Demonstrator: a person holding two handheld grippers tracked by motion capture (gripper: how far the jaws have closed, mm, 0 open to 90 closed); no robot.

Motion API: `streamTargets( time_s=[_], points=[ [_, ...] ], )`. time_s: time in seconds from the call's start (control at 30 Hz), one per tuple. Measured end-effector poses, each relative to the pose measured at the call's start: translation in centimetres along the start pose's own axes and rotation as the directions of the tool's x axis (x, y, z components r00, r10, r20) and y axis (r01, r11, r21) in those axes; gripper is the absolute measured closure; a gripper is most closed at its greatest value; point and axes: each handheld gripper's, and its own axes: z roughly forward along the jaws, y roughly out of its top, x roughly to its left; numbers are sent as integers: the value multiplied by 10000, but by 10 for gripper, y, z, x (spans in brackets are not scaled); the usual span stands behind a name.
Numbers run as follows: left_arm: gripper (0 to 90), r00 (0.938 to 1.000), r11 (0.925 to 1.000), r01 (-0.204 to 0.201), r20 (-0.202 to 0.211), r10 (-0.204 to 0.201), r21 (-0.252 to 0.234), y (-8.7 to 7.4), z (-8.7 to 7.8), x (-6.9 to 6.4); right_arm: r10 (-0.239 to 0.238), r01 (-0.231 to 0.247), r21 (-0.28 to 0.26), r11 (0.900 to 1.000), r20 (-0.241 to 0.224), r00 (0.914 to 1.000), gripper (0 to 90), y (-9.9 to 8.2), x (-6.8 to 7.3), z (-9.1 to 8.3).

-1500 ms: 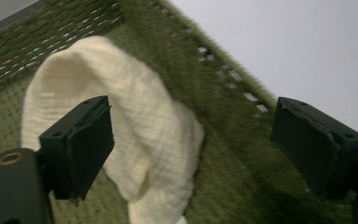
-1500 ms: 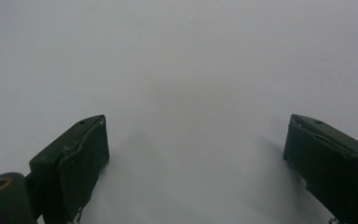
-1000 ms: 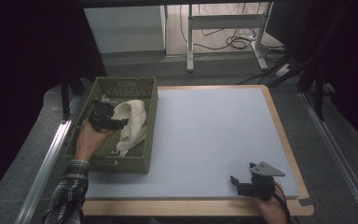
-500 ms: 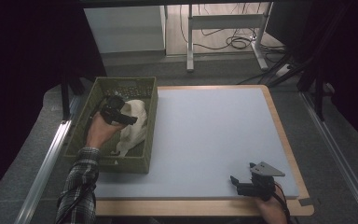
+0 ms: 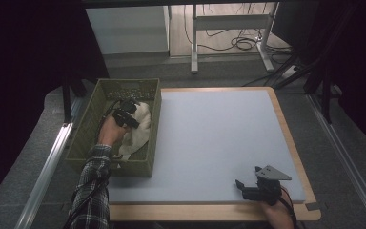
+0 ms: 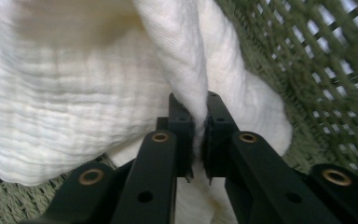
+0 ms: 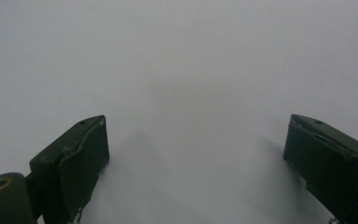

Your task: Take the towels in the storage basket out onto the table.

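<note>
L gripper (image 6: 197, 135) has just closed, clamped on a fold of white cloth (image 6: 79, 102) in the green basket (image 5: 152, 109) at 9 o'clock, prob. to lift it out. R gripper (image 7: 196, 168) waits apart at 5 o'clock on the mat (image 5: 209, 138).

Grey mat (image 5: 214, 143) (wood-edged); desk frame (image 5: 228, 28) behind.
</note>
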Motion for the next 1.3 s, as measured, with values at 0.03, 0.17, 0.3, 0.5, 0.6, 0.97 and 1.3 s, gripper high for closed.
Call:
streamTargets(
  time_s=[0.03,0.17,0.3,0.5,0.6,0.97,1.3],
  points=[
    [852,10000,10000,0,0,0,0,0,0,0,5,-5,2,10000,-1,10000,68,0,0,0],
    [858,9999,9988,154,-57,-157,-468,-5,-10,4,-5,5,4,10000,4,10000,68,0,0,0],
    [859,9994,9924,223,-221,-252,-1210,-12,-23,9,-5,5,2,10000,-7,10000,68,0,0,0],
    [859,9978,9648,140,-581,-303,-2624,-24,-46,13,-8,8,0,10000,3,10000,68,0,0,0],
    [859,9959,9443,-58,-872,-242,-3292,-31,-56,12,-11,11,0,10000,5,10000,67,0,0,0],
    [857,9894,8326,-344,-1365,-498,-5528,-55,-86,5,-6,6,0,10000,23,10000,68,0,0,0],
    [855,9878,7594,-575,-1474,-510,-6480,-66,-107,-3,-13,13,5,10000,28,10000,67,0,0,0]
  ],
)
